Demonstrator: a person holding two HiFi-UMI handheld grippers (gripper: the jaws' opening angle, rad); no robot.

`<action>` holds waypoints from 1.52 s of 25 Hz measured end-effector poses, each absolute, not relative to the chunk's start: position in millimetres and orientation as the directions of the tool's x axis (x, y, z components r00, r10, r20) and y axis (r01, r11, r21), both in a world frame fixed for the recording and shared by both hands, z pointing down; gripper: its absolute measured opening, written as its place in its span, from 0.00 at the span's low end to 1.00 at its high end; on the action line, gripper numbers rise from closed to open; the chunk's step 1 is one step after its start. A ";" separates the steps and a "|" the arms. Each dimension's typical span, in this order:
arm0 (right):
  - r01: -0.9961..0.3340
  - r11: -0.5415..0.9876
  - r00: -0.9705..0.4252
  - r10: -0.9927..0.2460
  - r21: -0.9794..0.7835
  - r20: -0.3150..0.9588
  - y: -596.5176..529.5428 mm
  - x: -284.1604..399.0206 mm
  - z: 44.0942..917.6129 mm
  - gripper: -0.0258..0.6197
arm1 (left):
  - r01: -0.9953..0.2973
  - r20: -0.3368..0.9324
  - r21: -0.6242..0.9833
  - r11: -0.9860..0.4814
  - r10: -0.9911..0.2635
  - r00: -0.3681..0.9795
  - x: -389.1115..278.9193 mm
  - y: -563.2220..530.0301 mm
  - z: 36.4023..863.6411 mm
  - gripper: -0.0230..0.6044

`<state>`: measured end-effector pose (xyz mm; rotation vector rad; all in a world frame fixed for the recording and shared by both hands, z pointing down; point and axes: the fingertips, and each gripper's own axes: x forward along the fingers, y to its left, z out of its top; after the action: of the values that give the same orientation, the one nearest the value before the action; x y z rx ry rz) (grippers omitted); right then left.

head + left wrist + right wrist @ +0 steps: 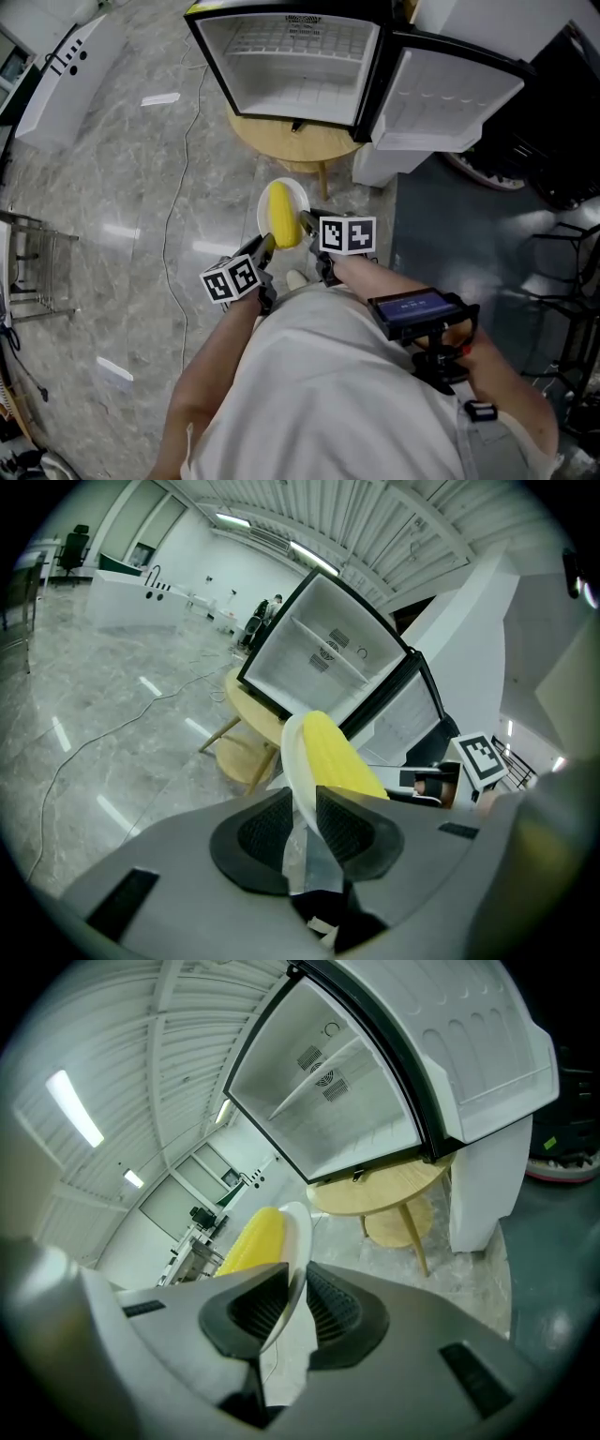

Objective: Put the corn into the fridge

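Note:
A yellow corn cob [279,214] lies on a small white plate [294,194], held in the air in front of the person. My left gripper [265,246] is shut on the plate's near-left rim, and my right gripper [310,225] is shut on its right rim. The left gripper view has the plate [296,761] edge-on between the jaws with the corn [339,754] on it; the right gripper view likewise has the plate [298,1241] and corn [251,1241]. Ahead stands the small fridge [291,66], its door [448,94] swung open to the right and its inside bare.
The fridge rests on a round wooden table [298,142]. A cable [184,169] trails over the marble floor at left. Grey mat and dark equipment [553,141] lie to the right. A white counter [66,75] stands at far left.

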<state>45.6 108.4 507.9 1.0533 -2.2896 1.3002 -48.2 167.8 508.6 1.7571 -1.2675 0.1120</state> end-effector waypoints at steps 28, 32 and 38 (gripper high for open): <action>-0.713 0.361 -0.699 -0.428 -0.601 0.573 45.7 0.4 508.4 0.13 | -0.768 0.523 0.641 -0.014 -0.724 0.450 -89.0 106.1 509.3 0.17; -0.709 0.362 -0.703 -0.422 -0.605 0.572 26.2 -5.9 509.5 0.13 | -0.774 0.536 0.633 -0.003 -0.720 0.441 -97.0 87.2 512.7 0.17; -0.712 0.354 -0.700 -0.420 -0.607 0.578 -4.1 -14.8 510.7 0.13 | -0.768 0.539 0.640 -0.005 -0.709 0.454 -105.1 57.2 512.2 0.17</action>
<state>-14.8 -4.1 510.7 1.0006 -2.2991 1.2755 -105.1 57.2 512.2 1.7314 -1.2755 0.0758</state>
